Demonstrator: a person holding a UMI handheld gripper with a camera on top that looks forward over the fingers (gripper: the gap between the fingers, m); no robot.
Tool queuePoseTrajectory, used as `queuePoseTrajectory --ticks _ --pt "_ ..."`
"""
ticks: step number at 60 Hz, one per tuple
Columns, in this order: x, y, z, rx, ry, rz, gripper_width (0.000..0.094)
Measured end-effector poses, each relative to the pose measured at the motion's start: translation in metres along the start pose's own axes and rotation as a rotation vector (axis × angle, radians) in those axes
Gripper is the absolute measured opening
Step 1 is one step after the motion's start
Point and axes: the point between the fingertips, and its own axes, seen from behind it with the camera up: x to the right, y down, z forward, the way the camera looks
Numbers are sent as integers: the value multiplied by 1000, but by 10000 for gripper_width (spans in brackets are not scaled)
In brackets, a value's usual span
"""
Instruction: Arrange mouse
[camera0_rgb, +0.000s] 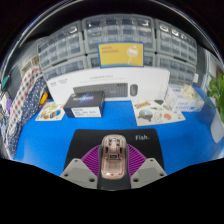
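Gripper (113, 168) sits low over a blue table (45, 140). Between its 2 fingers w/ purple pads (97, 160) is a pinkish-beige computer mouse (112, 156), lengthwise along the fingers, grey wheel toward the far end. Pads look pressed against both sides of the mouse, so the tongs are clamped on it. A white label reading "Fish" (143, 134) lies on the table just beyond the right finger. Further back, a dark box (88, 102) and a white keyboard (112, 90), w/ a 2nd, dark mouse (134, 90) just beside the keyboard. Printed cards (158, 108) lie to the right. Racks of small grey drawers (70, 45) line the back wall around a yellow poster (120, 52).
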Motion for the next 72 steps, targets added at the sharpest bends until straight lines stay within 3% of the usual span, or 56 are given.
queuePoseTrajectory --ticks 3,10,27,29,33,35,53,72 --pt "1 16 8 -40 5 6 352" --pt "2 15 8 -4 15 6 357" --pt "2 17 11 -52 36 -18 497" --pt "-1 17 11 -64 29 -13 550" --pt "-5 15 9 -82 25 -13 755" --pt "-5 11 5 -81 33 -15 788" --pt "-27 -47 -101 83 49 19 839" --pt "-40 -24 -249 190 70 -27 842"
